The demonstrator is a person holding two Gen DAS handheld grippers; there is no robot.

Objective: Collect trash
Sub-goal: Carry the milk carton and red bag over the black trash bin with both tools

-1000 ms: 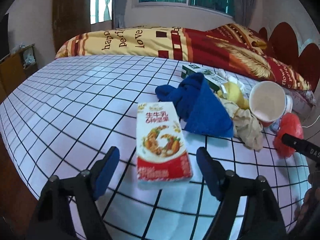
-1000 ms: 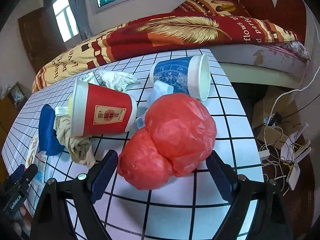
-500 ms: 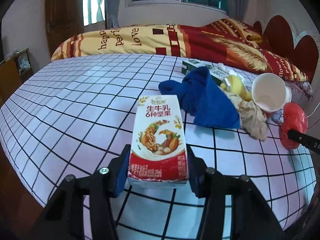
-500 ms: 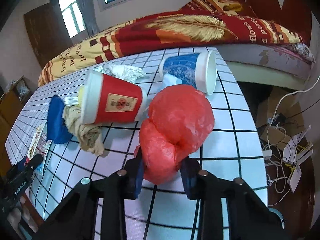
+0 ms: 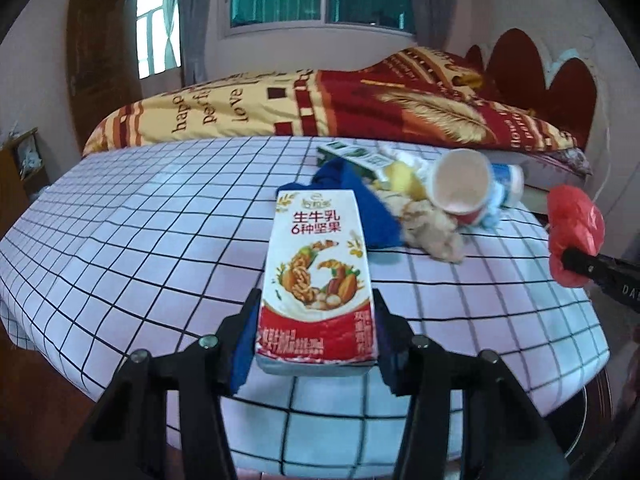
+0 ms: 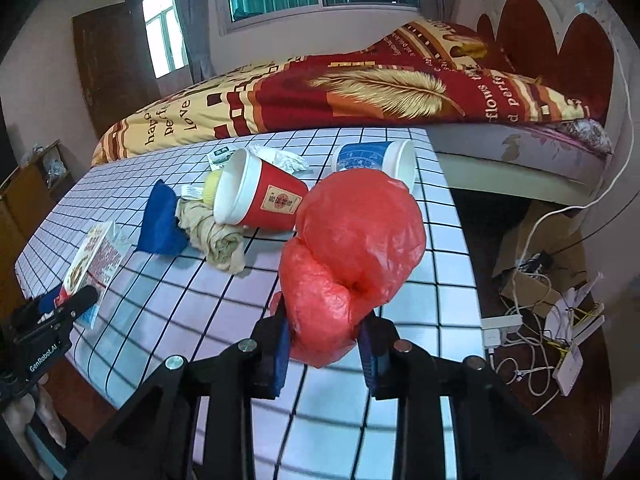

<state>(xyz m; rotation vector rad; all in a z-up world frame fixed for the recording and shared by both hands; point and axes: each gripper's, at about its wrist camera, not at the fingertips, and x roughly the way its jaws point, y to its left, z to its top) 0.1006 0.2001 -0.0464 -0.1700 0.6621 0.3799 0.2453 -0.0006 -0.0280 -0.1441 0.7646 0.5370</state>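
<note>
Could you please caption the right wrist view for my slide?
Right gripper clamps crumpled red plastic bag above grid-patterned bedsheet.

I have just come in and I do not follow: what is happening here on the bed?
A person is collecting trash with two tools. The left hand-held gripper is closed on a milk carton, and the right hand-held gripper is closed on a crumpled red plastic bag. A red paper cup, a blue cup and cloths still lie on the checked sheet.

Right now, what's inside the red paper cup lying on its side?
From the left wrist view, the red paper cup shows a bare pale interior with nothing visible in it. Its far bottom is shadowed, so a small scrap there can't be ruled out.
</note>
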